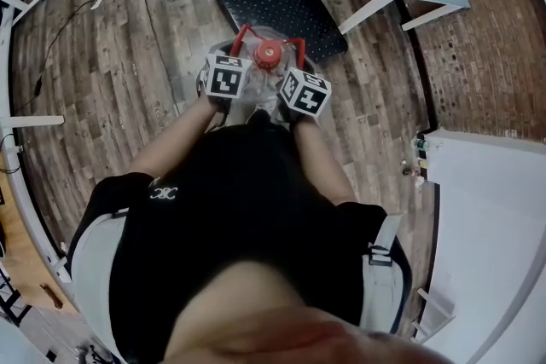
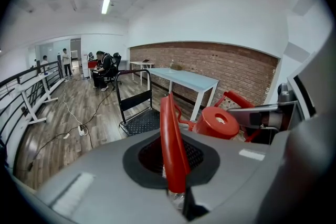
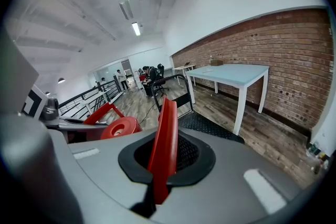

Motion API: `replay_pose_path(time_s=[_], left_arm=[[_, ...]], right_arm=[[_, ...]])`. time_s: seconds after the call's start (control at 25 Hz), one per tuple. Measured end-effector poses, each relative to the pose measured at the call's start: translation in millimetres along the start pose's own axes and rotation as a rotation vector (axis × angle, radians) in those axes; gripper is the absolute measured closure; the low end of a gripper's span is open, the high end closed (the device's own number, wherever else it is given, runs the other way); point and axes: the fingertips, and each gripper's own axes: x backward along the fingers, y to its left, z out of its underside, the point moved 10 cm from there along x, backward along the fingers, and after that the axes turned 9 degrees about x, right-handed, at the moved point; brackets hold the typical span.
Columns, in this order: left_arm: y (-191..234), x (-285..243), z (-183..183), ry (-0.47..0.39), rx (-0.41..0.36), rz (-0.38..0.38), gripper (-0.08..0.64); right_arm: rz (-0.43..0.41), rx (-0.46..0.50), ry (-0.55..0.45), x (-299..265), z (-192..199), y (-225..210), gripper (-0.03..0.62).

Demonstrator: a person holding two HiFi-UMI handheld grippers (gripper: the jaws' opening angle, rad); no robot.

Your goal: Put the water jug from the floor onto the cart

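The left tool [image 2: 173,165] and right tool [image 3: 163,165] each clamp a red handle [image 1: 241,35] of the water jug [image 1: 267,55], likely to share its weight; the cart [image 1: 273,0] waits just beyond.

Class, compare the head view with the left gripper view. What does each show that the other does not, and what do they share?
Only the head view shows the person's black shirt and bare forearms. Only the left gripper view shows the ceiling lights, distant people, a railing, and the left gripper with its jaws shut on the jug's red handle. Both show the cart, the table and the jug's red cap.
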Motion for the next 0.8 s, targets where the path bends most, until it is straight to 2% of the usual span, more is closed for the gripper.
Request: replay_pose_path(time_s=[0.16,0.32,0.8], left_arm=[[0.1,-27.5,-22.9,-0.031,-0.019,-0.024,0.554],[-10.6,-54.9,-45.0,0.037,0.003,-0.037,0.554],[-46.2,-149.6,-94.8,0.113,-0.003,-0.062,0.554]], right_arm=[[-0.024,0.003,0.011,-27.7,-16.4,-15.3,0.572],[-0.040,-0.016,0.032,-53.6,-34.1,-42.4,0.572],[-0.105,-0.092,0.112,-123.2,-66.2,-126.2,0.572]])
